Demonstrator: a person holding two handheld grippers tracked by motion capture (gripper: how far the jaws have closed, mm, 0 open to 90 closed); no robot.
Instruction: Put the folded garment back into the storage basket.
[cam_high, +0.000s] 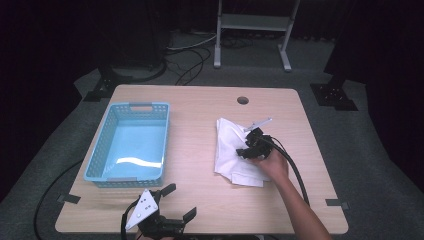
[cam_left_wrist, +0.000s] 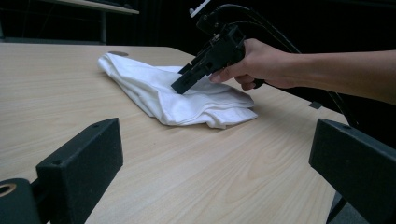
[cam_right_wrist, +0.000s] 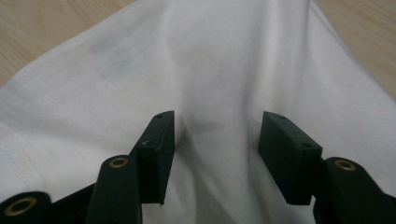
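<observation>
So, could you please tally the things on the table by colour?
White: 1, the cloth
Blue: 1, the basket
Total: 2

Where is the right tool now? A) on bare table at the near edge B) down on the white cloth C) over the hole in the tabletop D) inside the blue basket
B: the right tool points down onto the white cloth, its jaws astride a raised fold of fabric in the right gripper view, well right of the blue basket.
</observation>
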